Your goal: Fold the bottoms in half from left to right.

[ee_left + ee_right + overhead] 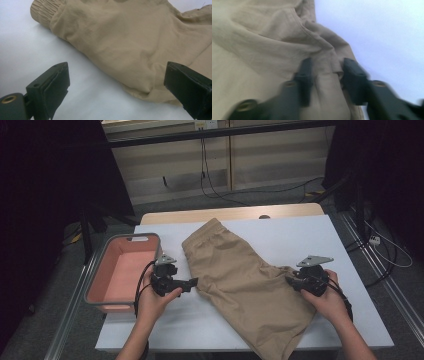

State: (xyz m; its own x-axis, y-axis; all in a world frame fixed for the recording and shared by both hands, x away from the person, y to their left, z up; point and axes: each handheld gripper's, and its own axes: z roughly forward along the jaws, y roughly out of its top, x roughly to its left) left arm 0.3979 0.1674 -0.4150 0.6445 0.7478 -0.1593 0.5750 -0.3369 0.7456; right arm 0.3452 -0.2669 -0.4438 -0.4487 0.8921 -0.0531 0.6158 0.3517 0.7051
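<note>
1. The khaki shorts lie flat on the white table, long axis diagonal, waistband far-left, legs near-right
2. My right tongs are pinching their right edge; I judge lifting it is next
3. My left tongs gape empty beside them

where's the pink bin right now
In the high view the pink bin sits at the table's left edge, just left of the left claw and the tan shorts spread across the middle.
</note>
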